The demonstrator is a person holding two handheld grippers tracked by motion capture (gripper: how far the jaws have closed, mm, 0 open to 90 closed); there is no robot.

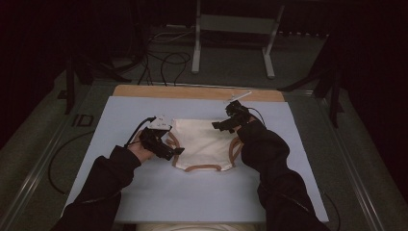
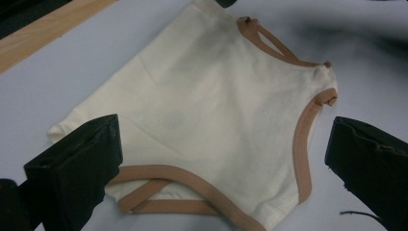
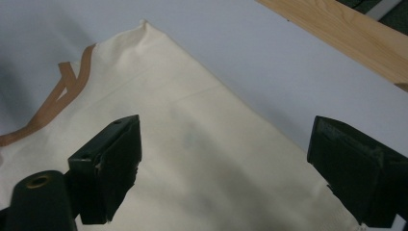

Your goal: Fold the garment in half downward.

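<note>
A cream garment (image 1: 202, 142) with tan trim lies flat on the pale blue mat (image 1: 144, 192). At its left edge my left gripper (image 1: 175, 153) is open, pointing across the cloth. The left gripper view has that gripper (image 2: 223, 144) with jaws wide apart over the garment (image 2: 216, 96), the tan-trimmed edges and a loose strap below. Over the garment's far right corner my right gripper (image 1: 219, 126) is open. From the right gripper view, this gripper (image 3: 226, 144) straddles the plain edge of the garment (image 3: 192, 168). Neither gripper holds anything.
A wooden strip (image 1: 192, 92) borders the mat's far edge. Beyond the table stand a metal frame (image 1: 235, 24) and loose cables (image 1: 163, 62) on the floor. The person's dark sleeves (image 1: 274, 168) reach in from below. Bare mat surrounds the garment.
</note>
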